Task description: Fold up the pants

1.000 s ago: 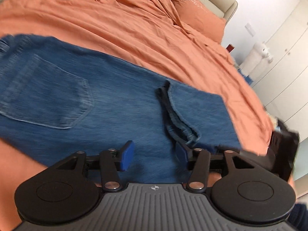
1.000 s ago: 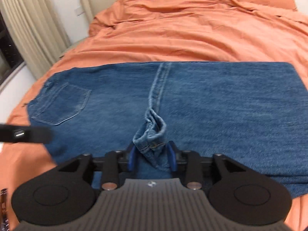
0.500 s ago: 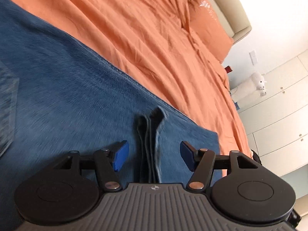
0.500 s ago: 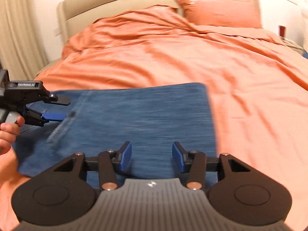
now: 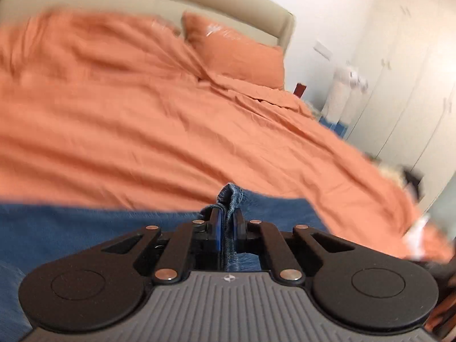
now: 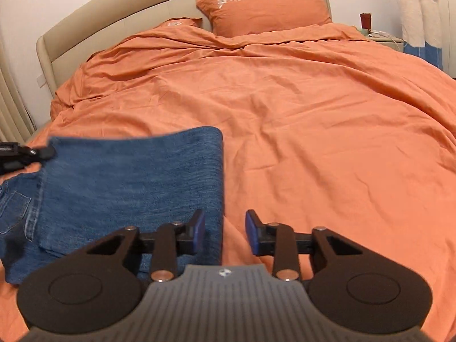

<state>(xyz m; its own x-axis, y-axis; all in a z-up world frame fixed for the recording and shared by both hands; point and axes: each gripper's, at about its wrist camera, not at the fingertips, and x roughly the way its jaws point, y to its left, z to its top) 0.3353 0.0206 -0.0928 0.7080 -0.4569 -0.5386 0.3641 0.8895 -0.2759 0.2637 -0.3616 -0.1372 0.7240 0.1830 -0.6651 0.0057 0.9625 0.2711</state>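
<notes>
Blue jeans (image 6: 128, 176) lie folded over on the orange duvet, a back pocket (image 6: 14, 211) showing at the left. My left gripper (image 5: 227, 222) is shut on a bunched hem of the denim (image 5: 230, 193), which sticks up between its blue pads. In the right wrist view that gripper (image 6: 47, 151) appears at the jeans' far left corner. My right gripper (image 6: 225, 228) hovers at the jeans' folded right edge, its jaws closing. The fold edge lies in the gap, and neither pad presses on it.
The orange duvet (image 6: 313, 142) covers the whole bed, with two orange pillows (image 6: 265, 8) against a beige headboard (image 6: 142, 2). A nightstand (image 6: 384, 38) and a white plush toy (image 6: 413, 8) stand at the right. White wardrobe doors (image 5: 399, 85) line that wall.
The left gripper closed on the denim hem that lay between its open jaws. The right gripper let go of its bunch of denim and moved right to the folded edge.
</notes>
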